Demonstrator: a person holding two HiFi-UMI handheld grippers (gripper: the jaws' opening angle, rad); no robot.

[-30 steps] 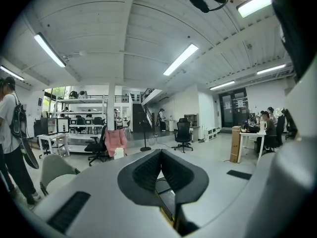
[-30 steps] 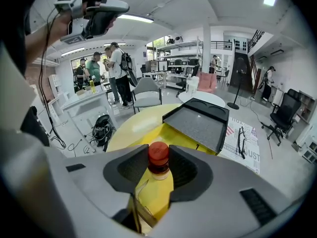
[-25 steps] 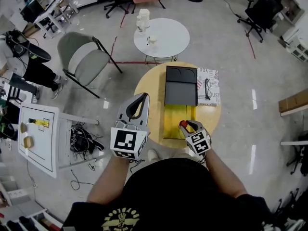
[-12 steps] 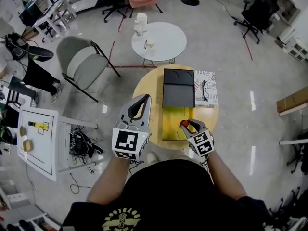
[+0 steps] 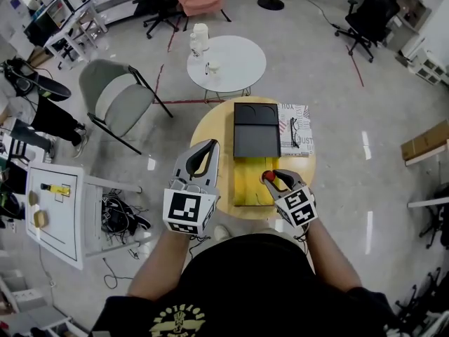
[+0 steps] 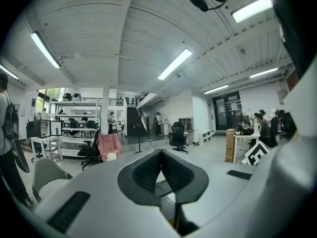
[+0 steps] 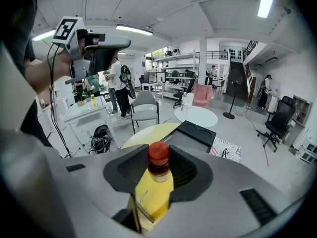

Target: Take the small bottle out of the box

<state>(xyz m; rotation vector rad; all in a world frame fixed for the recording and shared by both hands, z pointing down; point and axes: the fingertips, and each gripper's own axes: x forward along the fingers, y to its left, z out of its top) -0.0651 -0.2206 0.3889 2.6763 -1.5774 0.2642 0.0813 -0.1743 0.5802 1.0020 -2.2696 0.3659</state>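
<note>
A small bottle (image 5: 267,176) with a red cap stands upright between the jaws of my right gripper (image 5: 271,177), which is shut on it. The bottle (image 7: 158,158) is held above the near right corner of the open box (image 5: 247,182), whose inside is yellow. The box's black lid (image 5: 256,130) lies flat behind it. It all rests on a round yellow table (image 5: 208,135). My left gripper (image 5: 211,144) is held up at the table's left edge, shut and empty, with its pads (image 6: 148,170) meeting at the tip.
A printed sheet with a pair of glasses (image 5: 297,129) lies right of the lid. A white round table (image 5: 235,65) with a jug and a cup stands behind. A folding chair (image 5: 116,97) is at the left, and a low white table (image 5: 55,206) with cables beside it.
The right gripper keeps the bottle over the box's near right corner, a touch higher than before. The left gripper has stayed where it was. The head view has shifted slightly.
</note>
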